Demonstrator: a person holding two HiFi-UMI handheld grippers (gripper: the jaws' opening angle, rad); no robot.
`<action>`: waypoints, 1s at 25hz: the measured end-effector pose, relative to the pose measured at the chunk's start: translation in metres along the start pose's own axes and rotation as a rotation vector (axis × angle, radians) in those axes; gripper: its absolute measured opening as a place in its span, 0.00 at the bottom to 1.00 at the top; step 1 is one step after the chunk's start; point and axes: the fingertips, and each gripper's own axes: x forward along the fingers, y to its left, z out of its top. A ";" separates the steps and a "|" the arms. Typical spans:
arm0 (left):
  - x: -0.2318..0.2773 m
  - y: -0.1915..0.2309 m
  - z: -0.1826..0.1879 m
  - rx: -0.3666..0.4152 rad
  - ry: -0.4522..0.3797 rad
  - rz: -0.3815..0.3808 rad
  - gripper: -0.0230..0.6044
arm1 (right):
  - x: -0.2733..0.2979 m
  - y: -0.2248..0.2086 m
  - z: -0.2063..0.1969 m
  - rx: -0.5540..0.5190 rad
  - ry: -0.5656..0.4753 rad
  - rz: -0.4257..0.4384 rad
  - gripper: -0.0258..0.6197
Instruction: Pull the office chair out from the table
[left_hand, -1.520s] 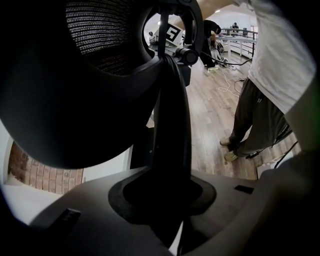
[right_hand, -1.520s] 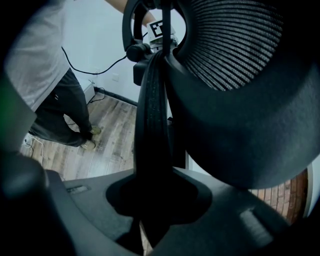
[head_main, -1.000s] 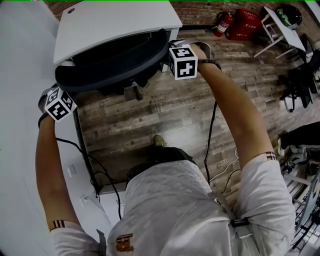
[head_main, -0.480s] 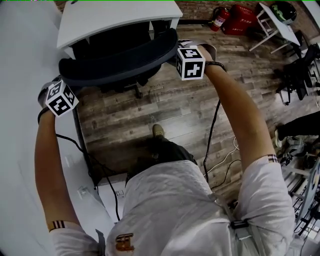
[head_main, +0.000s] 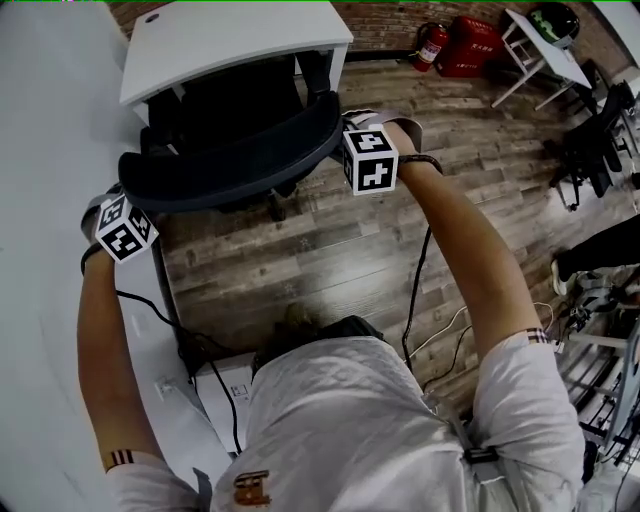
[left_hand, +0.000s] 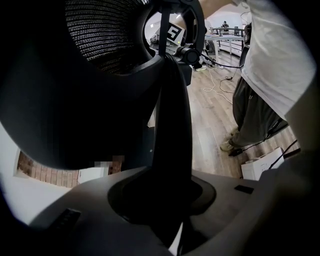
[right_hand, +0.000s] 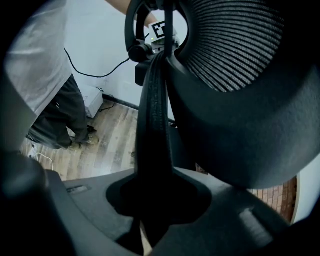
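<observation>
The black office chair (head_main: 230, 160) stands in front of the white table (head_main: 230, 45), its seat still partly under the tabletop. My left gripper (head_main: 112, 205) is shut on the left end of the curved backrest frame, and my right gripper (head_main: 347, 125) is shut on the right end. In the left gripper view the dark frame edge (left_hand: 170, 120) runs down into the closed left gripper (left_hand: 167, 200), with the mesh back (left_hand: 105, 35) above. In the right gripper view the frame edge (right_hand: 152, 120) sits the same way in the right gripper (right_hand: 155, 200).
A wooden floor lies behind the chair, where the person stands. Cables (head_main: 418, 290) and a white box (head_main: 225, 390) lie near the person's feet. A white wall runs along the left. At the back right are a fire extinguisher (head_main: 432, 42), a red case (head_main: 472, 55) and a white stand (head_main: 535, 50).
The chair has rolled back out from under the table toward the person, showing more of its seat. Both grippers moved back with it, still gripping the backrest.
</observation>
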 end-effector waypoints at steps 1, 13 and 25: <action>-0.005 -0.007 0.003 -0.001 0.001 0.003 0.21 | -0.005 0.007 0.001 -0.003 -0.003 0.000 0.18; -0.051 -0.103 0.029 -0.026 0.017 0.007 0.21 | -0.055 0.094 0.009 -0.025 -0.025 0.005 0.18; -0.083 -0.166 0.039 -0.035 0.010 0.007 0.21 | -0.088 0.153 0.024 -0.028 -0.021 0.018 0.18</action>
